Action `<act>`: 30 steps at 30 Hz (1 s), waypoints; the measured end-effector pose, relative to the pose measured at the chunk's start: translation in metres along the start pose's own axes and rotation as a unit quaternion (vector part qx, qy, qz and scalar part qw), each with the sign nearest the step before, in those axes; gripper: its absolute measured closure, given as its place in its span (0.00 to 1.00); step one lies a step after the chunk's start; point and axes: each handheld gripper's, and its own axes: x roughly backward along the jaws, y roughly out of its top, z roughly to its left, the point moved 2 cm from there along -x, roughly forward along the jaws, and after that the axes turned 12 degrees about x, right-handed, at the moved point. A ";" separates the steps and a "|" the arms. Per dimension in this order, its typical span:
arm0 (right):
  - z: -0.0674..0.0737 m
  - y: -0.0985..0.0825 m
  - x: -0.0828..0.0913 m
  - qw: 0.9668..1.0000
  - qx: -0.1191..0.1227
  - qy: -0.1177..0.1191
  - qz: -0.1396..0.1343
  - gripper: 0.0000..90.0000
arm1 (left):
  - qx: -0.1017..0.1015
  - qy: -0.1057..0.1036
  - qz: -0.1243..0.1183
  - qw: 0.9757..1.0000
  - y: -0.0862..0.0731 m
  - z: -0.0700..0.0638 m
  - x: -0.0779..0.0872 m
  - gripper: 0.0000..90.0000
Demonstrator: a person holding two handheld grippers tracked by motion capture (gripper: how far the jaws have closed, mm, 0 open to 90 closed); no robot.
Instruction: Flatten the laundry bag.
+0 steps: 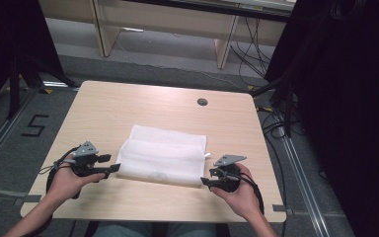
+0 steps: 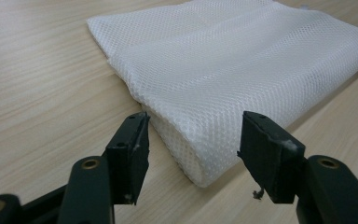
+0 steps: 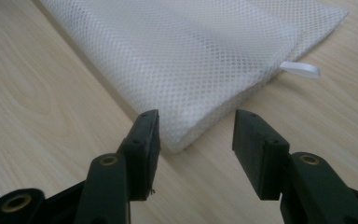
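Now both grippers line up at the near corners of the folded mesh bag (image 1: 164, 157).

Lying flat in the middle of the table (image 1: 128, 106), the bag has its near-left corner just in front of the left gripper (image 2: 193, 147), whose jaws are wide apart and hold nothing. Its near-right corner sits before the right gripper (image 3: 196, 142), open too and empty. I think the step is reaching in to pinch both corners. Next, each should slide forward until a corner is between the jaws, then squeeze. Bare wood lies all around, so there is lots of room.
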 end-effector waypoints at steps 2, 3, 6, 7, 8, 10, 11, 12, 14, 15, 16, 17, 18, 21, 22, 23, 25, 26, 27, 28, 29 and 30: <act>0.000 -0.002 0.001 1.000 0.001 0.005 0.007 0.60 | 0.001 0.000 0.001 1.000 0.000 0.000 -0.001 0.48; 0.000 -0.002 -0.002 1.000 -0.001 -0.003 -0.006 0.61 | 0.003 0.001 0.003 1.000 0.000 -0.001 -0.003 0.48; -0.001 -0.003 0.000 1.000 -0.001 -0.005 0.000 0.64 | 0.002 0.000 0.001 1.000 0.000 -0.003 -0.003 0.49; -0.001 -0.002 0.002 1.000 0.003 -0.011 0.003 0.67 | 0.004 -0.003 -0.001 1.000 0.000 -0.004 -0.004 0.50; -0.001 -0.002 0.002 1.000 0.007 -0.013 0.004 0.70 | 0.005 -0.003 -0.001 1.000 0.000 -0.004 -0.003 0.50; 0.002 -0.001 0.007 0.999 -0.015 -0.001 0.030 0.80 | 0.005 -0.009 0.001 1.000 -0.001 -0.007 -0.002 0.54; 0.002 0.000 0.006 0.999 -0.010 -0.002 0.033 0.86 | 0.000 -0.014 -0.001 1.000 -0.001 -0.007 -0.001 0.57; 0.003 0.000 0.004 0.999 -0.013 -0.002 0.040 0.92 | 0.000 -0.019 -0.003 1.000 -0.001 -0.009 0.000 0.63; 0.003 0.001 0.003 0.998 0.003 -0.002 0.066 1.00 | -0.012 -0.028 -0.004 1.000 -0.001 -0.012 0.002 0.78; 0.005 0.003 0.000 0.998 -0.003 0.001 0.058 1.00 | -0.019 -0.026 -0.005 0.999 -0.001 -0.014 0.003 0.84; 0.005 0.003 0.000 0.998 -0.003 0.001 0.058 1.00 | -0.019 -0.026 -0.005 0.999 -0.001 -0.014 0.003 0.88; 0.006 0.004 0.001 0.997 -0.003 0.006 0.077 1.00 | -0.022 -0.029 0.002 0.999 0.000 -0.017 0.004 0.88; 0.009 0.006 -0.001 0.997 -0.004 0.011 0.081 1.00 | -0.021 -0.038 0.005 0.999 0.001 -0.019 0.004 0.92; 0.013 0.010 -0.006 0.996 -0.004 0.022 0.090 1.00 | -0.027 -0.035 0.015 0.999 0.000 -0.027 0.000 0.98; 0.015 0.011 -0.010 0.995 -0.004 0.029 0.100 1.00 | -0.030 -0.038 0.021 0.999 -0.001 -0.032 -0.005 0.99; 0.015 0.011 -0.011 0.994 0.001 0.031 0.102 1.00 | -0.030 -0.038 0.021 0.999 -0.001 -0.032 -0.005 0.99; 0.015 0.011 -0.014 0.994 -0.003 0.035 0.106 1.00 | -0.036 -0.035 0.041 0.998 -0.003 -0.038 -0.012 0.99; 0.015 0.011 -0.014 0.993 -0.004 0.035 0.109 1.00 | -0.038 -0.034 0.043 0.998 -0.003 -0.040 -0.014 0.99; 0.016 0.011 -0.015 0.993 -0.013 0.036 0.111 1.00 | -0.050 -0.029 0.051 0.997 -0.002 -0.040 -0.016 0.99; 0.016 0.011 -0.015 0.993 -0.018 0.039 0.112 1.00 | -0.050 -0.030 0.054 0.997 -0.002 -0.041 -0.017 0.99; 0.015 0.011 -0.015 0.993 -0.017 0.039 0.113 1.00 | -0.045 -0.030 0.054 0.997 -0.002 -0.042 -0.019 0.99; 0.014 0.010 -0.016 0.993 -0.018 0.040 0.113 1.00 | -0.044 -0.026 0.052 0.997 -0.001 -0.043 -0.020 0.99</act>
